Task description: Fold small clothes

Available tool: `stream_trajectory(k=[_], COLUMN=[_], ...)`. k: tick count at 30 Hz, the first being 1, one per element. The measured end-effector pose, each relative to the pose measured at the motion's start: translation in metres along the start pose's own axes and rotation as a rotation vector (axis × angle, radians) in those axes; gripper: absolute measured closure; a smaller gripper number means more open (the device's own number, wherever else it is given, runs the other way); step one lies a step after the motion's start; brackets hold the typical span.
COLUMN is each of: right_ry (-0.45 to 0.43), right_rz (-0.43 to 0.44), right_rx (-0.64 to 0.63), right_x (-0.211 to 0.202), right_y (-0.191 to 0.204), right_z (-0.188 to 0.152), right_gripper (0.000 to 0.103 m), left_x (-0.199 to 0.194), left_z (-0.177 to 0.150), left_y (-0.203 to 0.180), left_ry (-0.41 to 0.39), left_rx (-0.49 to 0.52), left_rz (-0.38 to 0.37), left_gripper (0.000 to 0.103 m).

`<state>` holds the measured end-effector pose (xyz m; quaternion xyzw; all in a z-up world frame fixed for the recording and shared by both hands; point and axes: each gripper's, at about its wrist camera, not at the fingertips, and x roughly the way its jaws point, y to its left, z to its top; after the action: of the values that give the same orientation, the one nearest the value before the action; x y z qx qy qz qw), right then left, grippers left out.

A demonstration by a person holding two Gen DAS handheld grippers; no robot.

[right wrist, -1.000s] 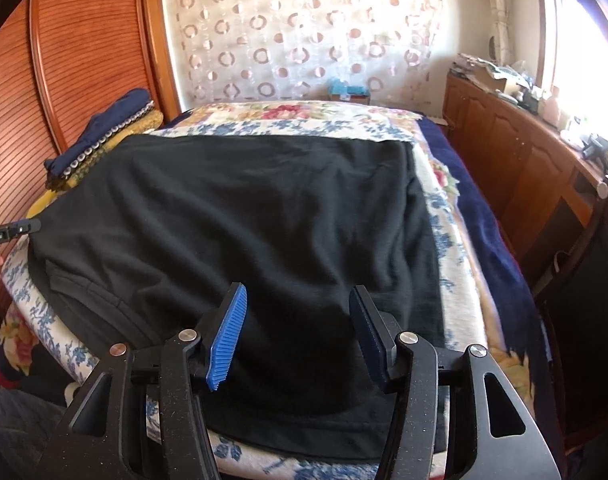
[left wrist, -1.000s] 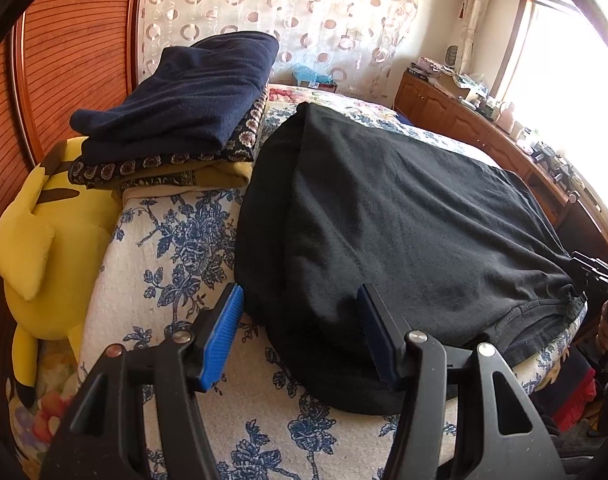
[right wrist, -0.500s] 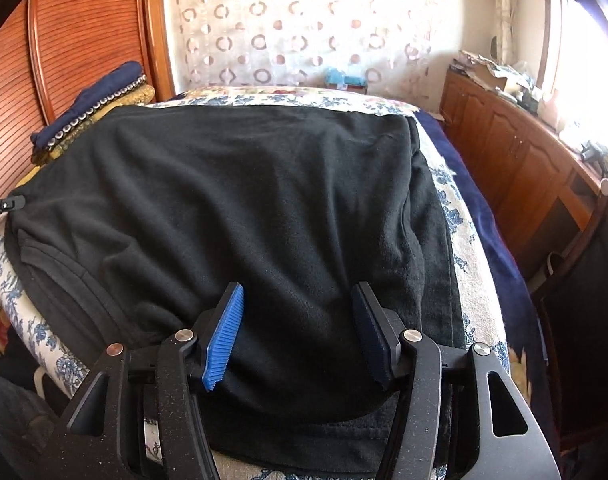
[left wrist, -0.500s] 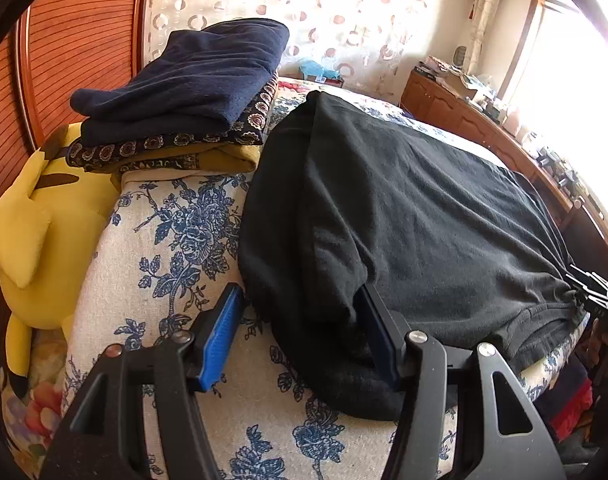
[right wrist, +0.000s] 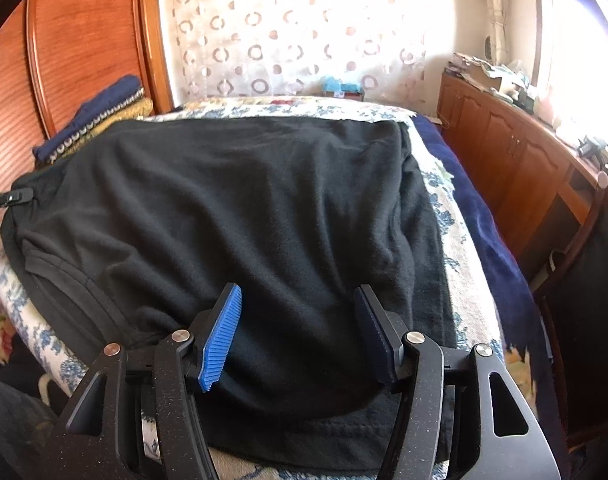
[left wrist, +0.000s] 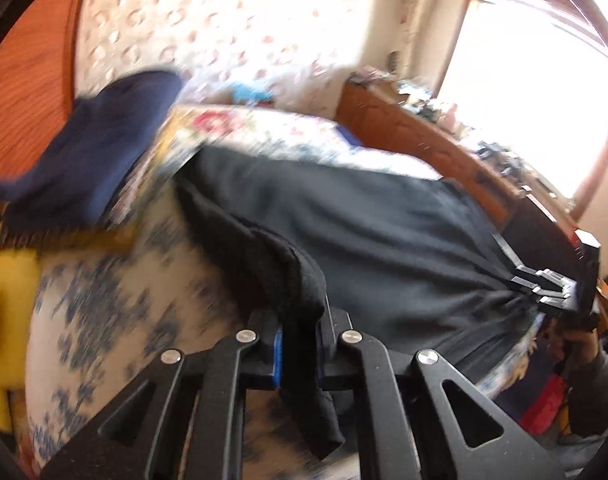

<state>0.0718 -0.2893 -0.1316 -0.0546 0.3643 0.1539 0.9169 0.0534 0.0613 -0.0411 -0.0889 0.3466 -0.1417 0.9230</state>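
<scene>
A black garment (left wrist: 384, 240) lies spread over the floral bedspread (left wrist: 123, 300). My left gripper (left wrist: 299, 320) is closing, and its pads pinch a raised fold of the garment's left edge, which droops between the fingers. That view is motion-blurred. In the right wrist view the black garment (right wrist: 263, 200) fills the bed, and my right gripper (right wrist: 297, 320) stands open low over its near hem, cloth bulging between the fingers without being pressed. The right gripper (left wrist: 544, 284) also shows at the garment's far side in the left wrist view.
A folded navy stack (left wrist: 95, 152) and a yellow plush toy (left wrist: 3, 292) lie by the wooden headboard (right wrist: 83, 40). A wooden cabinet (right wrist: 524, 152) runs along the window side, with a navy blanket (right wrist: 484, 220) at the bed's edge.
The left gripper went from open around the garment's edge to shut on it and lifted the fold up. The right gripper stays open over the hem.
</scene>
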Motion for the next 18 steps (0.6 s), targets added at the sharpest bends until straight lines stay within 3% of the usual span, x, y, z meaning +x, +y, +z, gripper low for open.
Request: stream_trajectory(k=[8, 18], right_ry=[-0.039, -0.087], right_rz=[-0.028, -0.054], right_rx=[0.021, 0.072], right_x=[-0.021, -0.046], right_y=[-0.015, -0.044], right_z=[0.000, -0.006], right_gripper=[0.043, 0.043], left_x=[0.020, 0.040], left_z=[0.059, 0.086], left_y=[-0.095, -0.188], left_ry=[-0.053, -0.036], left_rx=[0.144, 0.267], left_rz=[-0.169, -0.302], left_gripper=[0.096, 0.096])
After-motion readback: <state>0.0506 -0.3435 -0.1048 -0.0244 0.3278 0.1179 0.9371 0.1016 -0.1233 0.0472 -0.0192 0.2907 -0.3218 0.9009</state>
